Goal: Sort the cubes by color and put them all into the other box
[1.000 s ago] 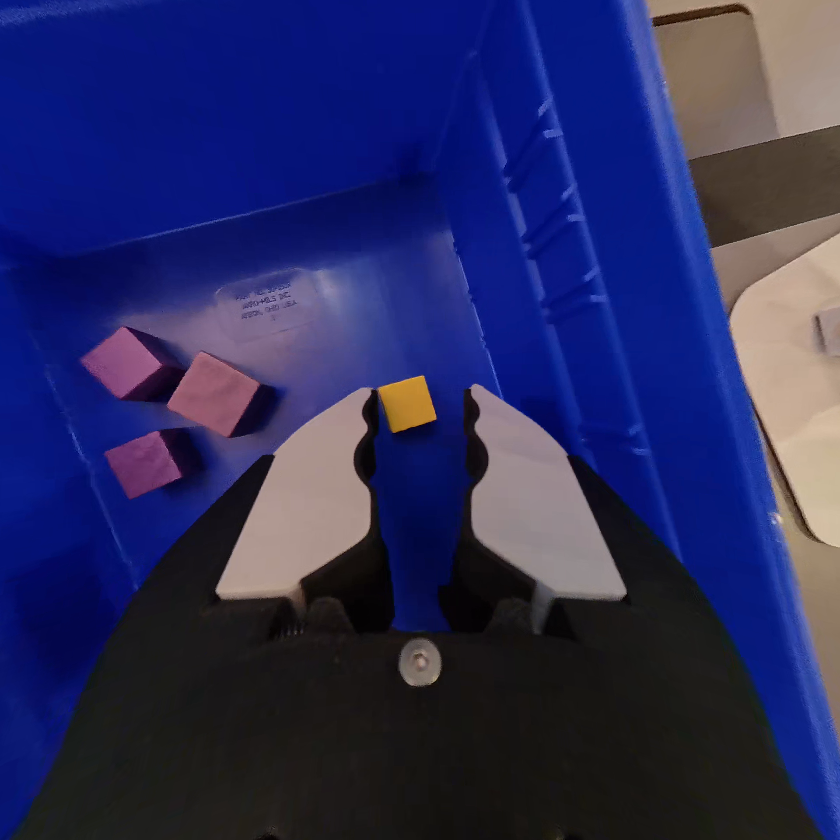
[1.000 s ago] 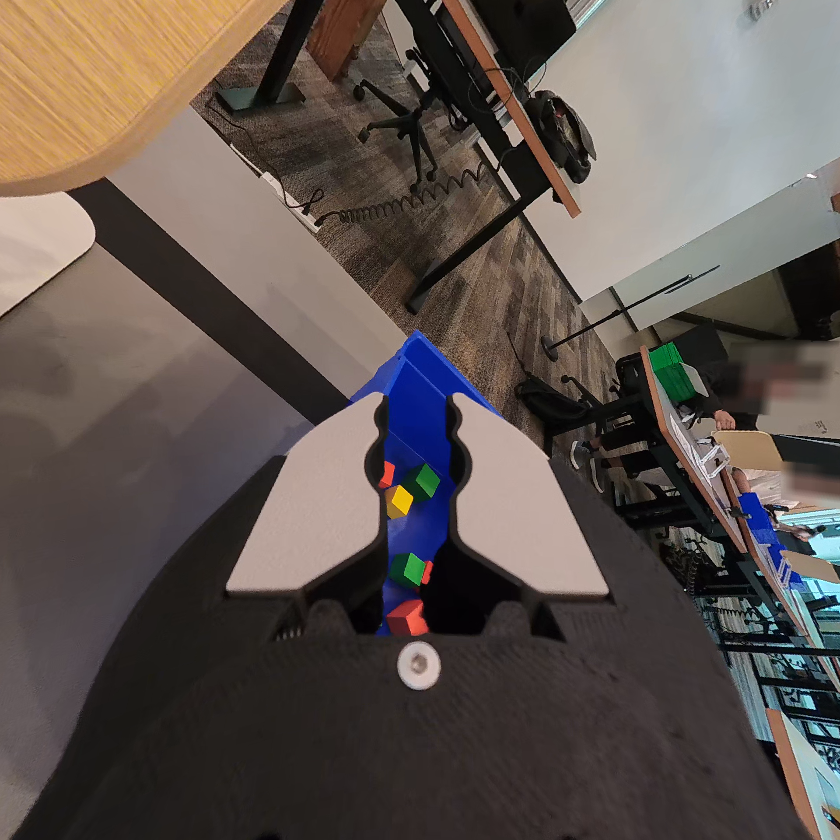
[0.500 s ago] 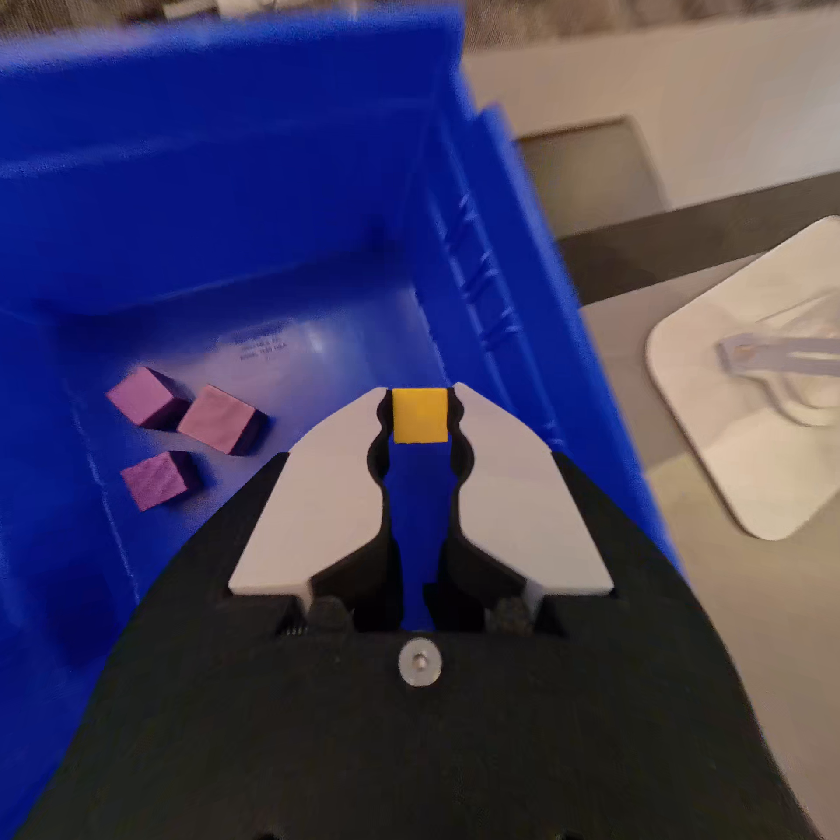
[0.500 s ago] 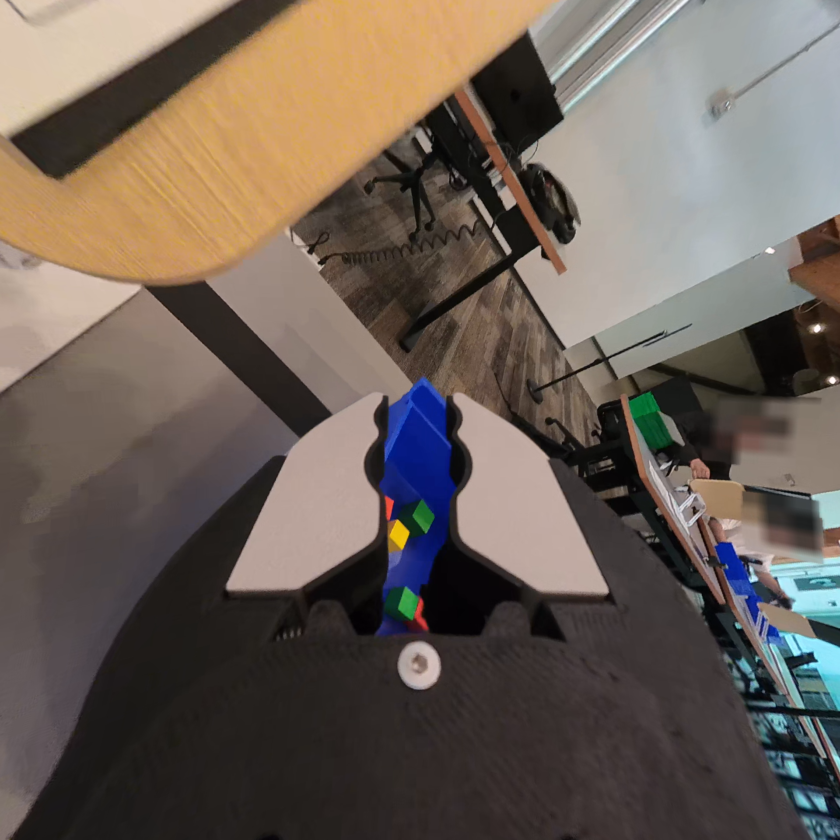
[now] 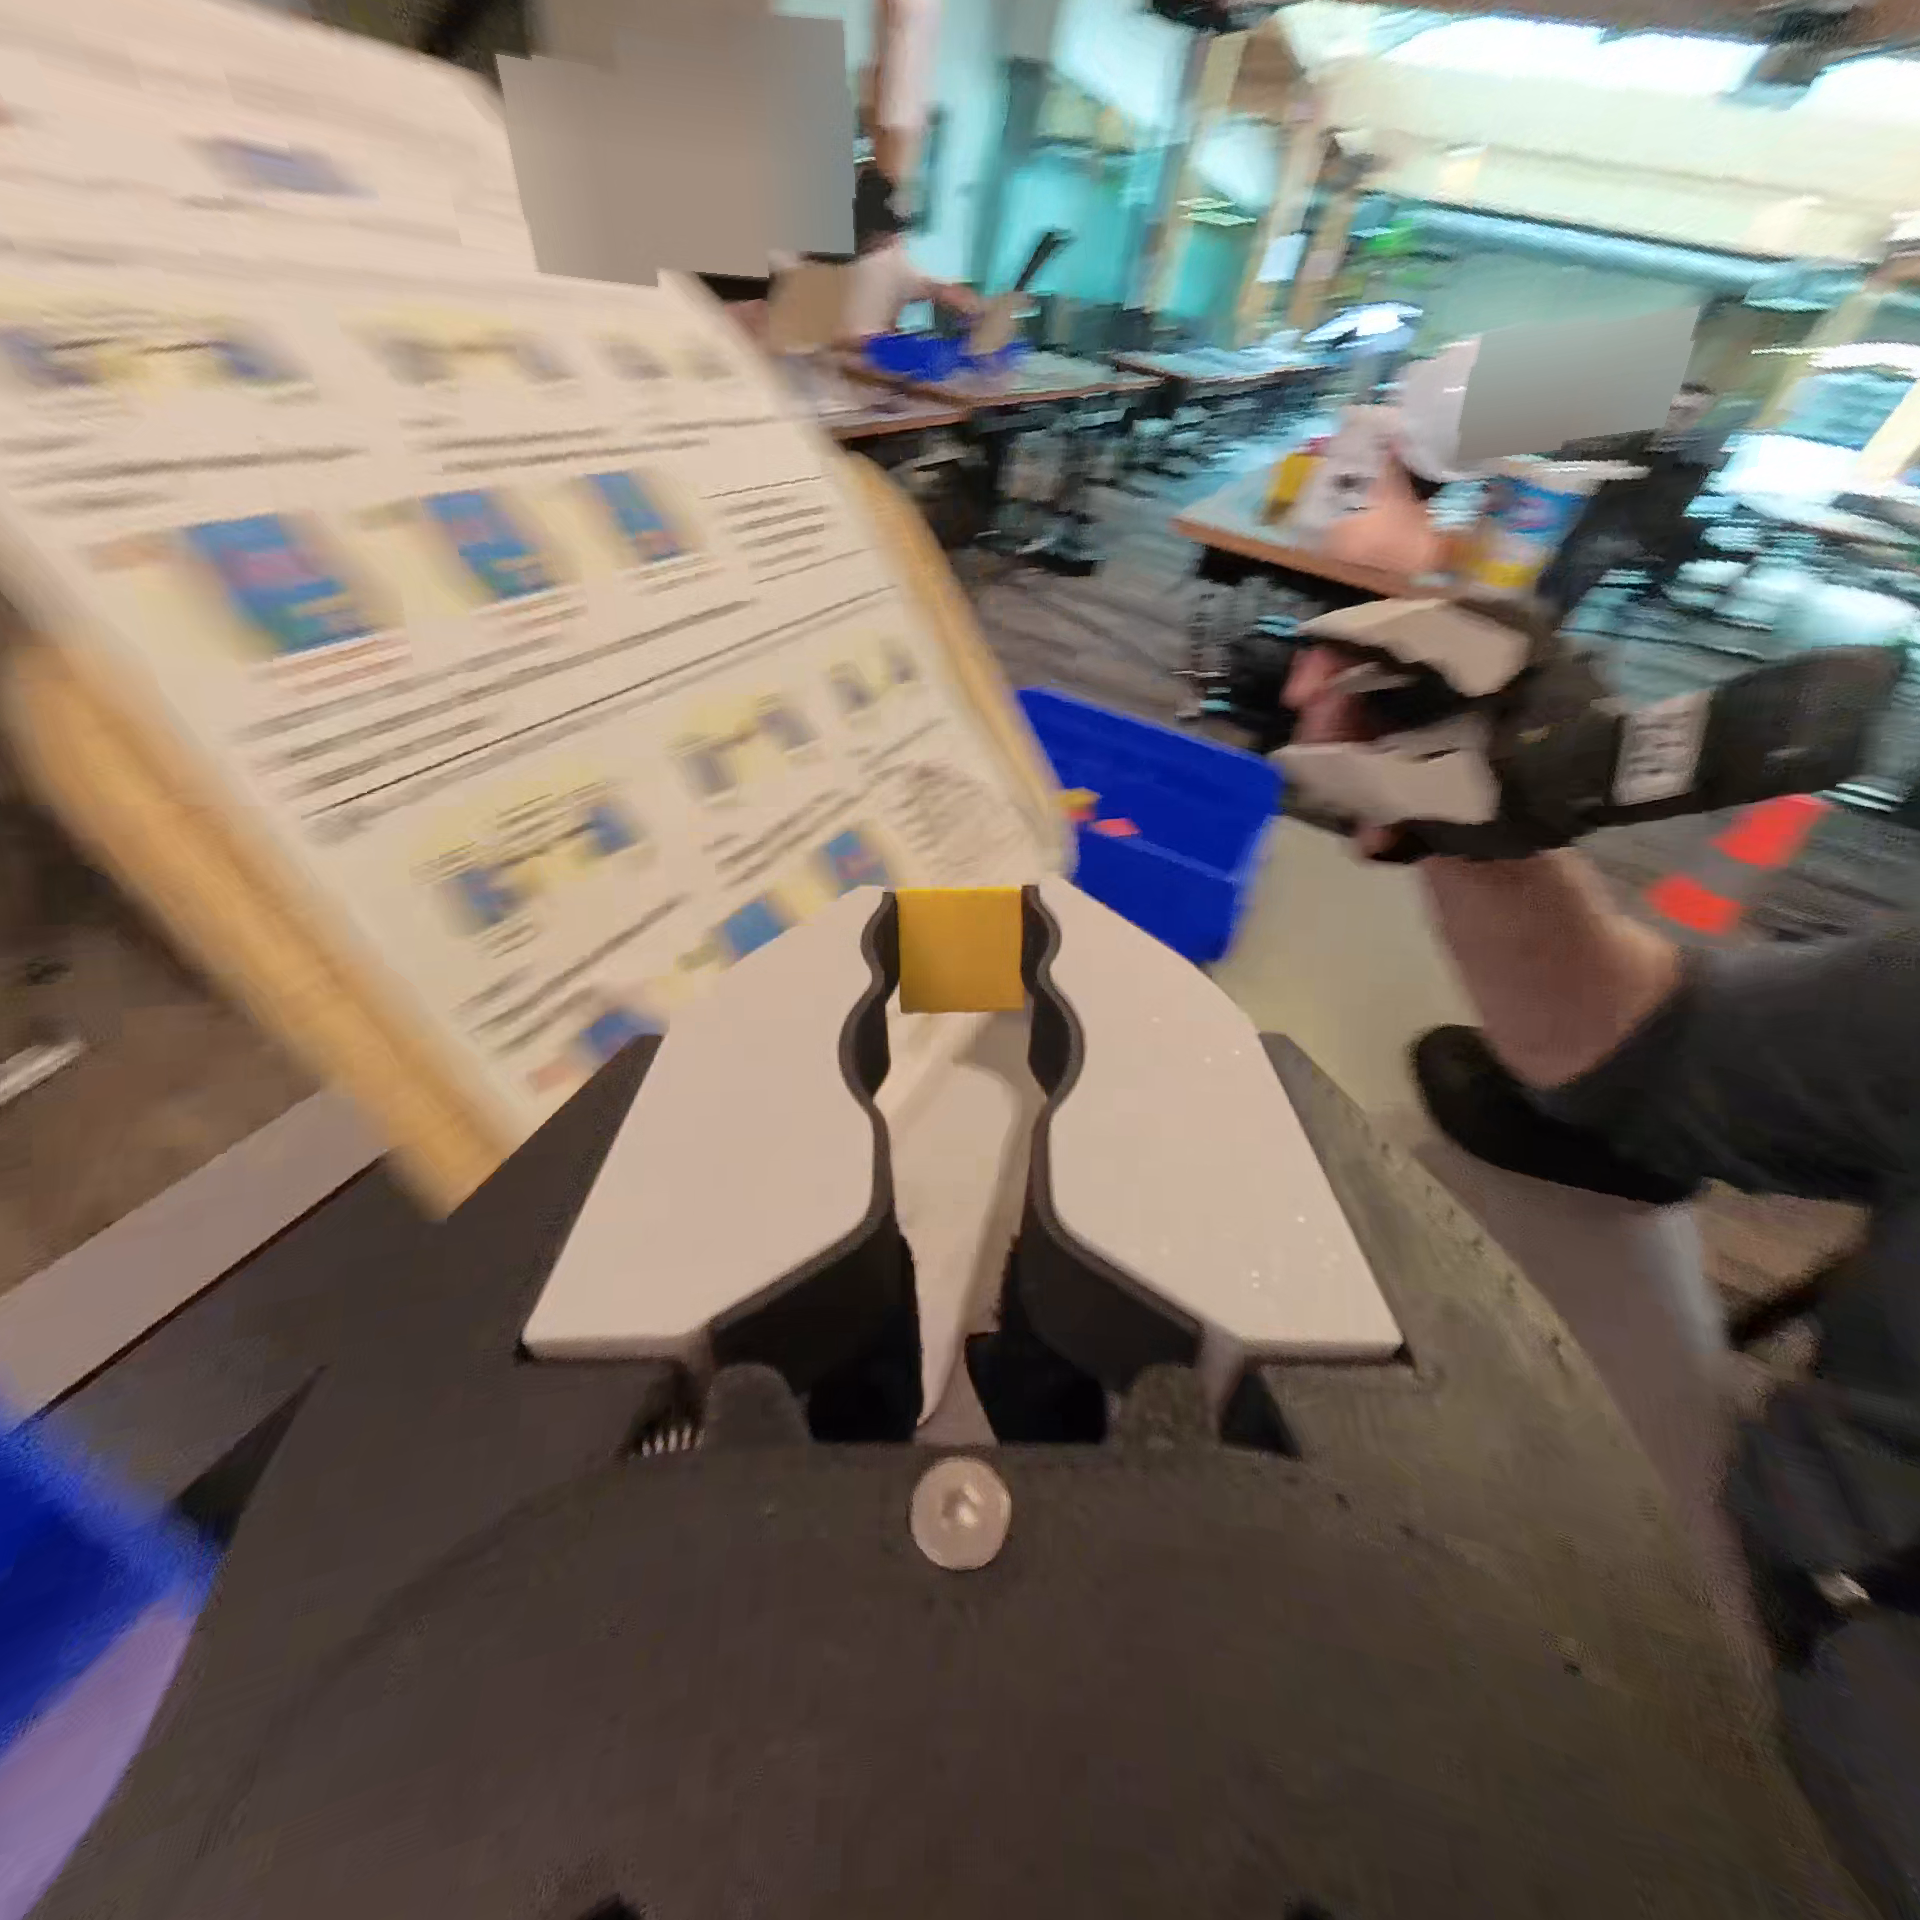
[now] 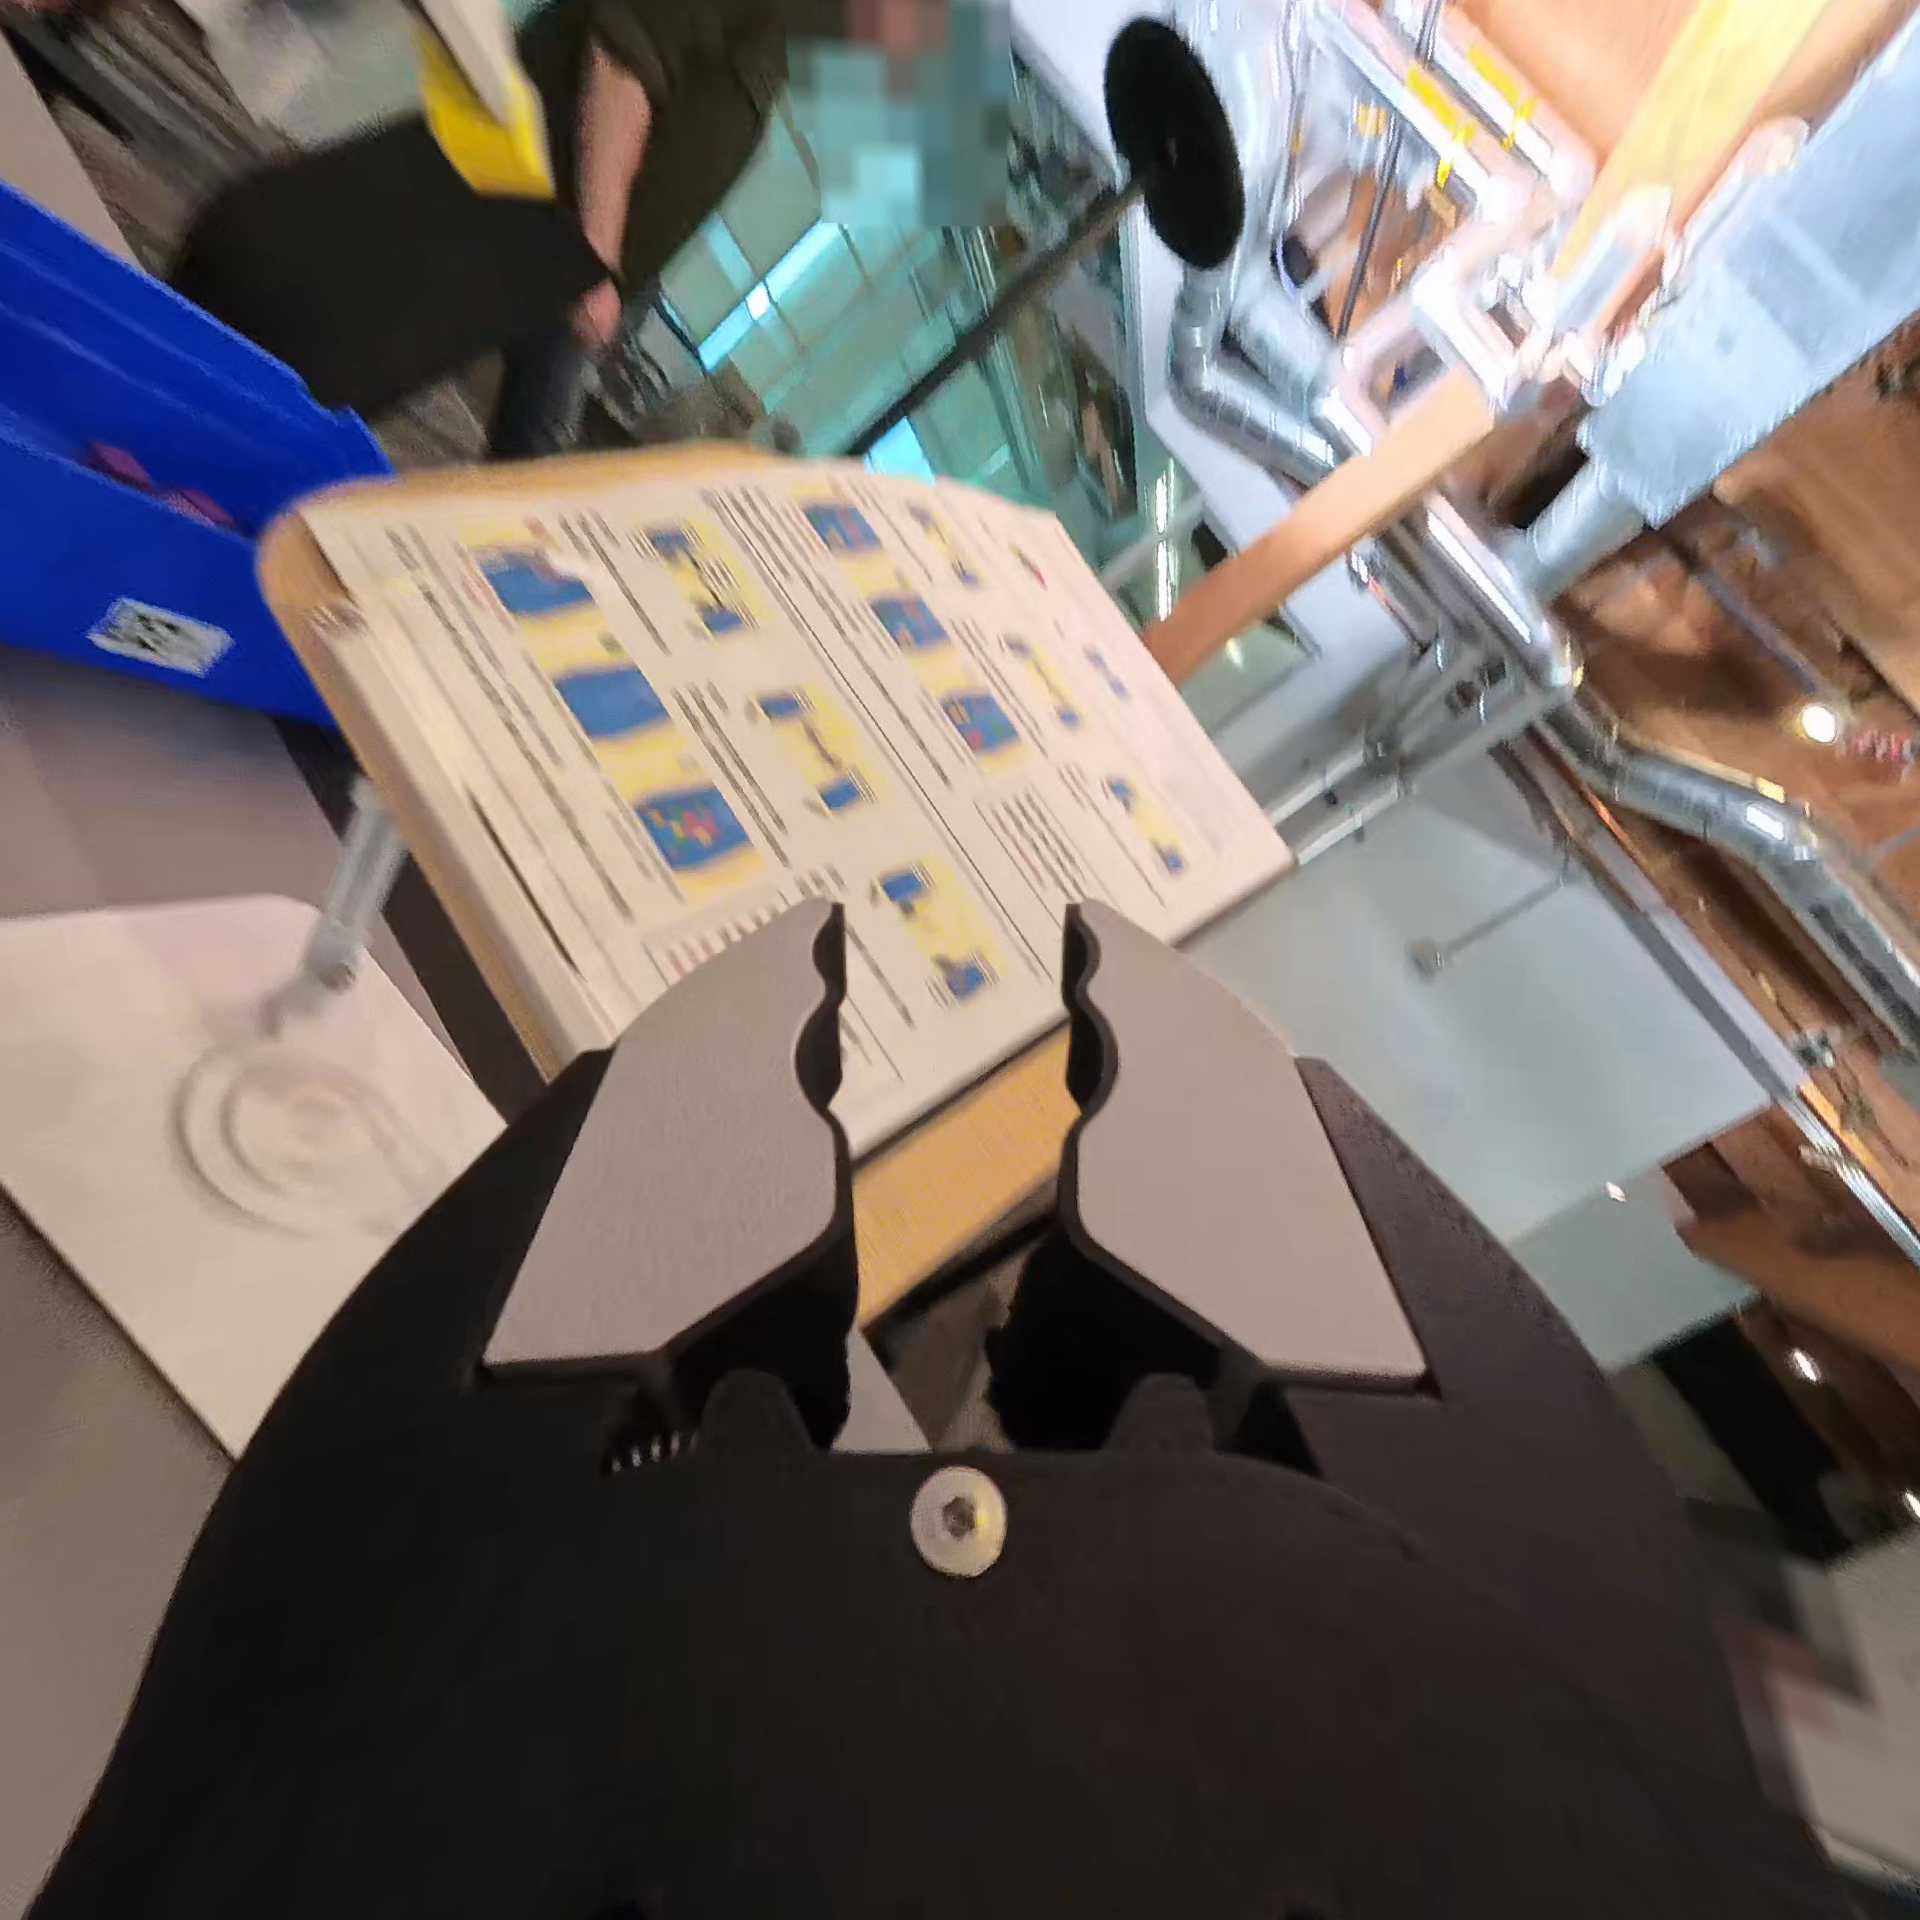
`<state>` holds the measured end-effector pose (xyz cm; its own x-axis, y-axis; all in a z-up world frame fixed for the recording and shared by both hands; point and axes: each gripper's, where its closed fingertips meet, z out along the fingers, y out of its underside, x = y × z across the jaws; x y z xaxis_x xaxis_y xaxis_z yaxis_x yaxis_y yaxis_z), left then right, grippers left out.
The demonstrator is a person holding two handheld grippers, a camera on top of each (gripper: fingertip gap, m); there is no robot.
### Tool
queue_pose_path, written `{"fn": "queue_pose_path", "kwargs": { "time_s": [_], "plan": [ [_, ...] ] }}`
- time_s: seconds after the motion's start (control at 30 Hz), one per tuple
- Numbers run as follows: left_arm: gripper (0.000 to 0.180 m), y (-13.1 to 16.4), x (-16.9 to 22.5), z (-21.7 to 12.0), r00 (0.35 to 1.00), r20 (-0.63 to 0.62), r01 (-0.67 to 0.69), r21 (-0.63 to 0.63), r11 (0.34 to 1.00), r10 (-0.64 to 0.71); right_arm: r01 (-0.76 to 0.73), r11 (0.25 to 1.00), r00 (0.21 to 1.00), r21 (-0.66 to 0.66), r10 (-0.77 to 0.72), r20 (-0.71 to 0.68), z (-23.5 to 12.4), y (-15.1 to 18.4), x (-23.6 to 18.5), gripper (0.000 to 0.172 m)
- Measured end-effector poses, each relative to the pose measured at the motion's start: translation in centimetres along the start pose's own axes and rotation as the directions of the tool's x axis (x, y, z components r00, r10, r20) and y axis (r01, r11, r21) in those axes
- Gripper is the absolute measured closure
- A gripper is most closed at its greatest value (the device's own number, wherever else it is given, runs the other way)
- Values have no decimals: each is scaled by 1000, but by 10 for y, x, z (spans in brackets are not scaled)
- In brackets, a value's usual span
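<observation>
1. Left view: hand-held gripper now grips the yellow cube up in the air, out of the purple-cube box, so it may go elsewhere.
2. Right view: right hand-held gripper has opened wide, empty, swung away from the mixed box toward a paper board.

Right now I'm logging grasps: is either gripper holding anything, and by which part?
The left gripper holds a yellow cube at its fingertips, pads pressed on the cube's two opposite side faces. The right gripper is open and holds nothing.
</observation>
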<state>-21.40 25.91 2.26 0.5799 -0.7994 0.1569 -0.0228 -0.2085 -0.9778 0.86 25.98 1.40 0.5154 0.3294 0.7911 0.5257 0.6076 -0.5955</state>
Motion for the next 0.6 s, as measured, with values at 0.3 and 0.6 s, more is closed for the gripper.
{"fn": "queue_pose_path", "kwargs": {
  "time_s": [0.3, 0.6],
  "plan": [
    [158, 32, 134, 100, 841, -519, 151, -45, 988, -152, 105, 978, 993, 181, -113, 30, 4, -51, -63, 126],
    [158, 47, 157, 120, 780, -588, 199, -88, 976, -213, 132, 972, 990, 193, -141, 30, 6, -49, -73, 148]
  ]
}}
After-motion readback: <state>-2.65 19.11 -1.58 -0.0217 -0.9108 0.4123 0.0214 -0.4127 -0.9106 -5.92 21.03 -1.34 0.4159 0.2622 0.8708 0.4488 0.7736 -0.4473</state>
